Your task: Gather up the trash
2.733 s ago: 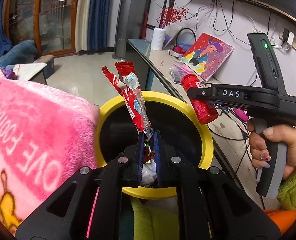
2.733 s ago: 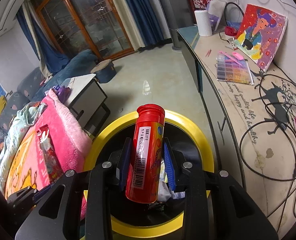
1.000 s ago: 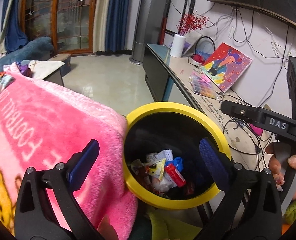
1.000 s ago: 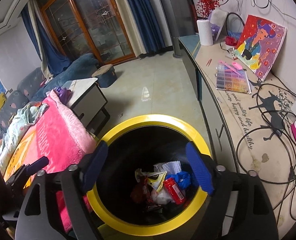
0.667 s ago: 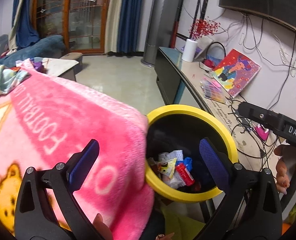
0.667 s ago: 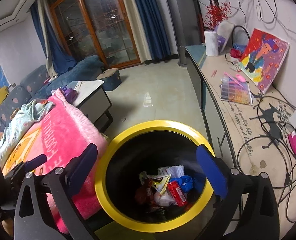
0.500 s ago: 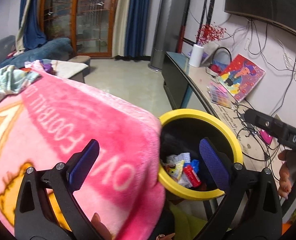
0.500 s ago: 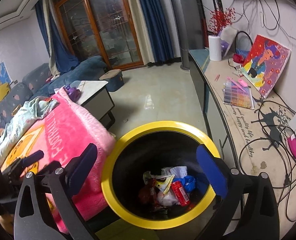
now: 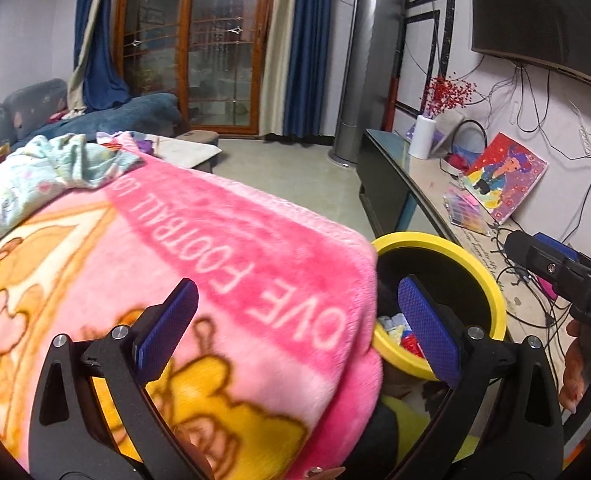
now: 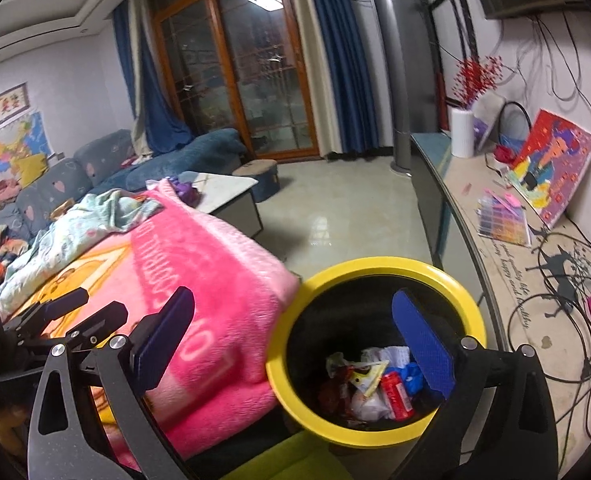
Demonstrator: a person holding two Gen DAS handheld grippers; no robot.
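A black trash bin with a yellow rim (image 10: 379,266) (image 9: 491,280) stands beside the pink blanket. Inside lie wrappers (image 10: 359,372), the red tube (image 10: 395,394) and blue scrap (image 10: 413,374). My right gripper (image 10: 299,332) is open and empty, its right pad over the bin's mouth and its left pad over the blanket. My left gripper (image 9: 295,328) is open too and holds nothing, hovering over the blanket's edge with the bin at its right. The right gripper's black body (image 9: 555,272) and the hand on it show at the right of the left wrist view.
The pink blanket (image 9: 175,260) covers a low surface at the left, with a pale green cloth (image 9: 43,172) on top. A long sideboard (image 10: 515,280) along the right wall carries cables, a painting (image 10: 551,160), a bead box and a white vase. Tiled floor (image 10: 335,208) lies beyond the bin.
Both grippers let go of the wrapper and the red tube into the bin and opened wide. Since then both have drawn back and swung left, so the bin has slid to the right.
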